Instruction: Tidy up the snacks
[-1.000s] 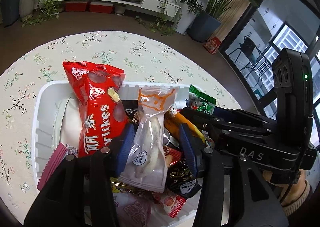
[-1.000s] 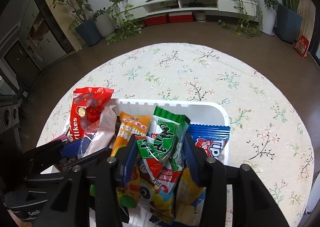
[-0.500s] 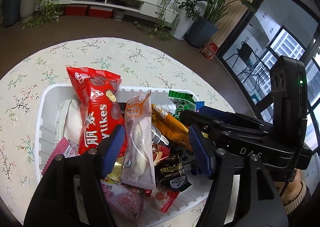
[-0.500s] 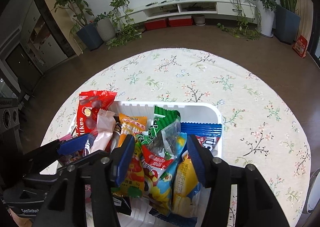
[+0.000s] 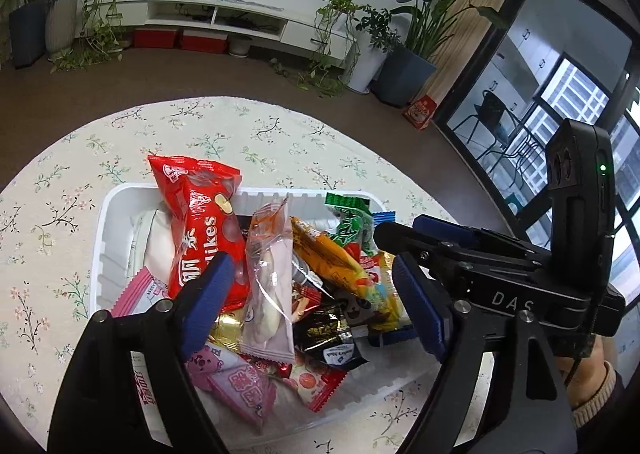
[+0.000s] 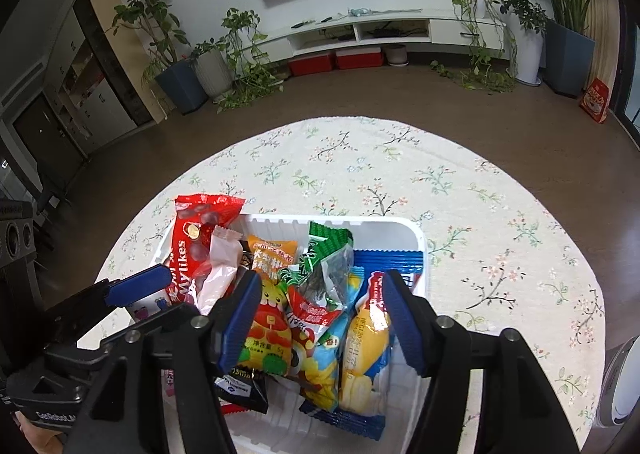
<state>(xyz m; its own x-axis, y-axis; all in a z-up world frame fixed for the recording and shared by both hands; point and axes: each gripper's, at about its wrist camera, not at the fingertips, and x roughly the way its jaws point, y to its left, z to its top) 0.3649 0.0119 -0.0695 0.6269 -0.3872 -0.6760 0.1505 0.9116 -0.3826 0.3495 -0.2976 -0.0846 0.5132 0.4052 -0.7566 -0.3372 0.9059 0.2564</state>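
A white tray (image 5: pixel 105 238) on the round floral table holds several snack packets. In the left wrist view a red Mylikes bag (image 5: pixel 200 230) leans at the tray's back left, with a clear pink packet (image 5: pixel 268 290) and an orange packet (image 5: pixel 332 262) beside it. My left gripper (image 5: pixel 310 306) is open above them, holding nothing. In the right wrist view my right gripper (image 6: pixel 318 318) is open over the tray (image 6: pixel 416 238), above a green packet (image 6: pixel 324 254), a yellow packet (image 6: pixel 366 350) and a blue packet (image 6: pixel 394 266). The left gripper (image 6: pixel 132 290) shows at the left.
The floral tablecloth (image 6: pixel 460 194) spreads around the tray to the table's round edge. Brown floor, potted plants (image 6: pixel 208 70) and a low white TV shelf (image 6: pixel 380 30) lie beyond. The right gripper body (image 5: pixel 520 274) stands at the right in the left wrist view.
Both grippers opened and let go of their packets: the clear pink one and the green one. Both pulled back and up from the tray. The released packets now rest among the others.
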